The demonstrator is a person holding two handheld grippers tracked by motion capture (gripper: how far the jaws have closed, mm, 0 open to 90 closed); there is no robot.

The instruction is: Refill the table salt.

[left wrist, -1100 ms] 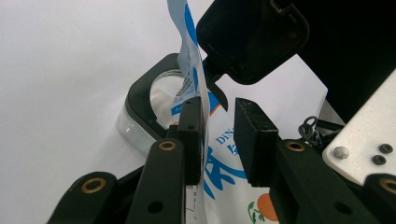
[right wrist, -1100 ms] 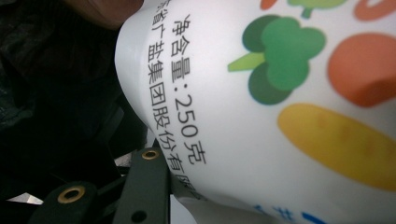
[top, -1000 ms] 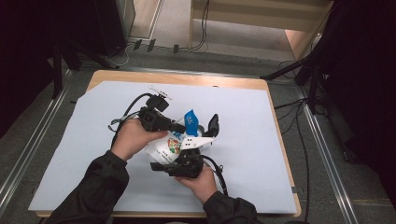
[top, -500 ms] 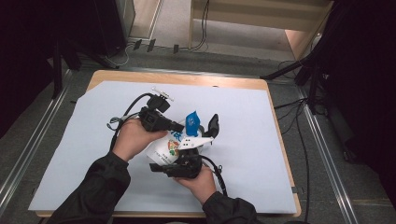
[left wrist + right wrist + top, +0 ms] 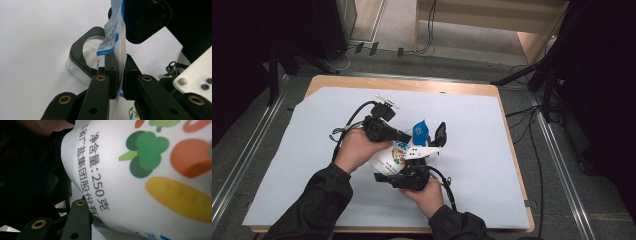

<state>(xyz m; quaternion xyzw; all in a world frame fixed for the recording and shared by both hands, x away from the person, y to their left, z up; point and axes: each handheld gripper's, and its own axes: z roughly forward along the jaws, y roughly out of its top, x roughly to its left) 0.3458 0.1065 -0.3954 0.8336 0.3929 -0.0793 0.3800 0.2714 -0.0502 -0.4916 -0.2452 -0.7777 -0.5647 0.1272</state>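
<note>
— How do the left tongs stand?

— Pressed together on the blue-and-white top strip of the pouch, which rises upright between the pads; they have just eased a trifle, the strip still between them. Beyond them lies a clear round container with a black collar, on the white sheet; what it holds I cannot tell.

— And the right tongs?

— They clasp the pouch's white body (printed vegetables, black lettering), jaws just closing a little. In the right gripper view the pouch hides one jaw, so the contact itself is hard to make out.

— Where is it all?

— Mid-counter, somewhat toward the near edge. Open sheet lies toward both side edges and the far corners. The left hand covers the pouch's lower end.
</note>
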